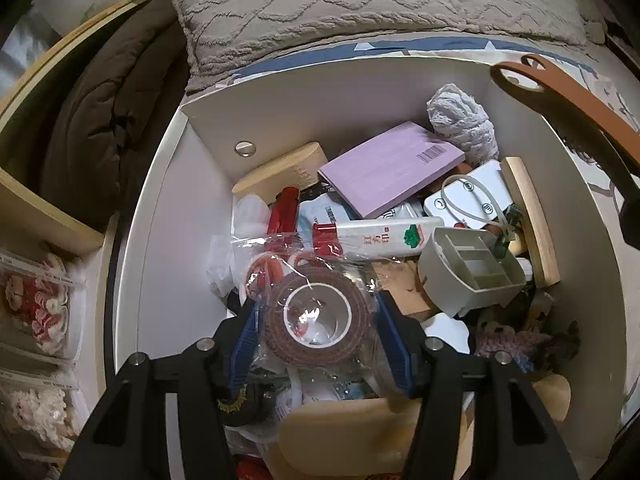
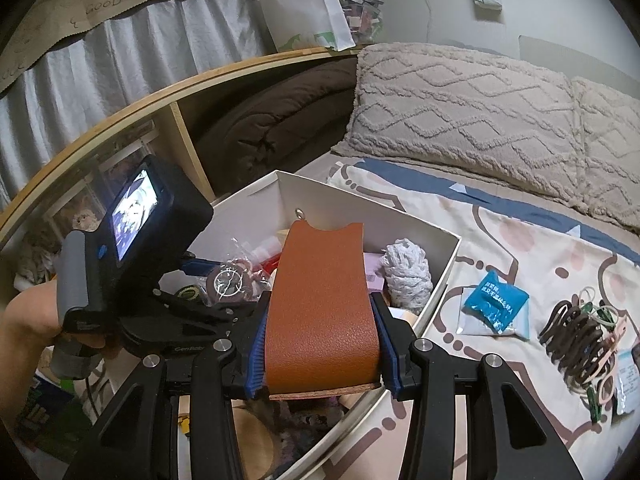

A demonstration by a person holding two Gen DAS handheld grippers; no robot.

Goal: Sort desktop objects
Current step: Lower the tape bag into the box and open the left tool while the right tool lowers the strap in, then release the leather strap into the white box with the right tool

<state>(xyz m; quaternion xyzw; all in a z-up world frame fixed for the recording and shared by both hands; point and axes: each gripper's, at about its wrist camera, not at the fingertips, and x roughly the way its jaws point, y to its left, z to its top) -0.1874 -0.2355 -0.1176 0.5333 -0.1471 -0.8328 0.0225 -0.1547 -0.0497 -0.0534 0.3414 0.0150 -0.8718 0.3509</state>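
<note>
In the left wrist view we see our left gripper (image 1: 316, 334) low in the frame, its blue pads (image 1: 244, 344) standing on either side of a brown tape roll (image 1: 316, 320) wrapped in a clear bag (image 1: 288, 248). The jaws sit at a middling width, and a sliver of space shows between the pads and the roll on both sides, so we read them as loosened around it, not pressing. The roll lies in the lower centre of a white box (image 1: 320, 92), on top of the clutter there: a purple pad (image 1: 392, 168), a white tube (image 1: 384, 236) with a red cap, a grey tray (image 1: 472, 276) and a ball of white yarn (image 1: 460, 120) at the upper right.

In the right wrist view our right gripper (image 2: 320, 350) is closed narrowly on a brown leather strap (image 2: 320, 304), which sticks up at frame centre over the box (image 2: 360, 208). On the bedspread (image 2: 500, 248) at right lie a blue packet (image 2: 496, 304) and a heap of hair ties (image 2: 576, 332). A hand (image 2: 28, 320) at the left edge holds the other gripper.
</note>
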